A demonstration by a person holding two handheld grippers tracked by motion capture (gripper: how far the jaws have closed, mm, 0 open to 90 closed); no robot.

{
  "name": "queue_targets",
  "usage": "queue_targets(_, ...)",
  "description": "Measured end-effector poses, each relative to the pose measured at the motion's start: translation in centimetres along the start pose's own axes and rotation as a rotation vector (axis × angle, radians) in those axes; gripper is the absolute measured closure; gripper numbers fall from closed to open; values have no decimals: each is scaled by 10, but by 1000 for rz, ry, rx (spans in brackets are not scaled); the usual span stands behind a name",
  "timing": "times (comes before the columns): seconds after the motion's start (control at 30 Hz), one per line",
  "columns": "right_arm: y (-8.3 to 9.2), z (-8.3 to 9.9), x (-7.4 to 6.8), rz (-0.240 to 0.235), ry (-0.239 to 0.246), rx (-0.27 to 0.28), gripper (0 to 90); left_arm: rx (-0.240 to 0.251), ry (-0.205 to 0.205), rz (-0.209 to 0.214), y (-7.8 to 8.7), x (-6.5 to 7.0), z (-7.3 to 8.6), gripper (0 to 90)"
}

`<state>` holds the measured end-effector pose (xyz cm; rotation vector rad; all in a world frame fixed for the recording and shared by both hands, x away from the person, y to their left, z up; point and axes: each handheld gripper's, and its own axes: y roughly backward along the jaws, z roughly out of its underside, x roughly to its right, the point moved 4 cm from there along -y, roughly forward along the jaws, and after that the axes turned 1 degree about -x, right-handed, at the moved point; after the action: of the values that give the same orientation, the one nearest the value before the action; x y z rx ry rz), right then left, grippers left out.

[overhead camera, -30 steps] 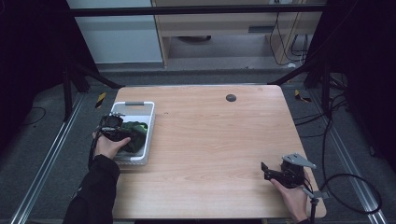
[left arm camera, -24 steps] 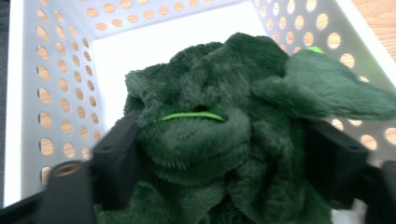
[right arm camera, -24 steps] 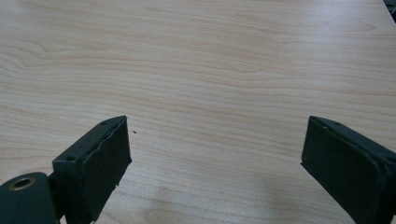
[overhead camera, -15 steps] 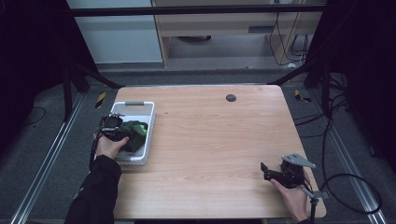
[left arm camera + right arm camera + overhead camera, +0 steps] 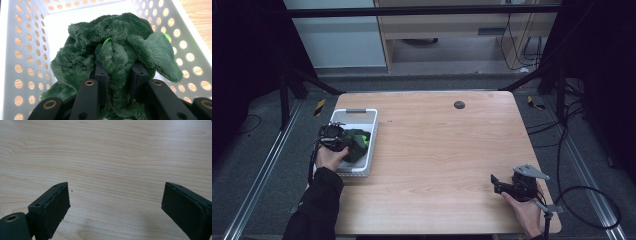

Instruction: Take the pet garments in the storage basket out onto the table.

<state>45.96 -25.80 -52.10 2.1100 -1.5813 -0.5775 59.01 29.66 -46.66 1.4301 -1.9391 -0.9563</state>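
At the near right corner of the tabletop (image 5: 437, 165), the person's right hand (image 5: 523, 212) holds the right tool (image 5: 497, 184) just above the wood, pointing toward the left side. In the right gripper view its two black jaws stand spread wide, with bare wood grain between them and a tiny dark speck on the surface close to the left jaw. A grey three-cornered plate (image 5: 530, 171) sits on top of this tool, and a cable (image 5: 584, 200) trails from it off the right edge.

Along the left edge, a little farther back, the person's left hand (image 5: 331, 157), in a dark sleeve (image 5: 317, 205), holds the left tool (image 5: 343, 145) down inside a white perforated basket (image 5: 362, 117). The left gripper view shows its jaws pressed in on a fold of a dark green plush cloth (image 5: 115, 47), pinching the fabric between them. The cloth is bunched in a heap in the near half of the basket, with a small bright green tag (image 5: 107, 40) showing near its top and another bright green spot at its right side. The far half of the basket floor is bare white.

Near the middle of the far edge, a small dark round spot (image 5: 459, 104) sits in the wood.
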Motion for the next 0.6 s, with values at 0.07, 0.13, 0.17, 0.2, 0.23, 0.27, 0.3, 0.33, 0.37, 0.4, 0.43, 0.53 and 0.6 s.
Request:
queue_targets(0.07, 0, 0, 0, 0, 0, 0, 80, 4, 3, 0, 2, 1, 0, 736)
queue_targets(0.13, 0, 0, 0, 0, 3, 2, 80, 8, -1, -2, 5, 1, -1, 741)
queue_targets(0.17, 0, 0, 0, 0, 4, 2, 80, 13, -4, -3, 7, 1, -1, 743)
queue_targets(0.2, 0, 0, 0, 0, 4, 2, 80, 13, -4, -3, 7, 1, -1, 744)
queue_targets(0.23, 0, 0, 0, 0, 4, 2, 80, 22, 2, 0, 10, 2, -2, 744)
queue_targets(0.27, 0, 0, 0, 0, 4, 2, 80, 38, -6, 1, 16, 3, -3, 745)
queue_targets(0.3, 0, 0, 0, 0, 4, 2, 80, 45, -4, 2, 19, 3, -4, 745)
queue_targets(0.33, 0, 0, 0, 1, 4, 2, 80, 54, -7, 0, 23, 4, -5, 745)
queue_targets(0.37, 0, 0, 0, 1, 3, 1, 80, 62, -9, 1, 26, 4, -6, 745)
queue_targets(0.4, 0, 0, 0, 1, 2, 1, 80, 71, -10, 2, 30, 4, -7, 745)
queue_targets(0.43, 0, 0, 0, 0, 2, 1, 79, 82, -7, 4, 33, 4, -7, 745)
queue_targets(0.53, 0, 0, 0, 0, 3, 2, 79, 107, -8, 7, 43, 4, -9, 745)
queue_targets(0.6, 1, 0, 0, -3, -4, 1, 80, 125, -7, 13, 49, 3, -10, 745)
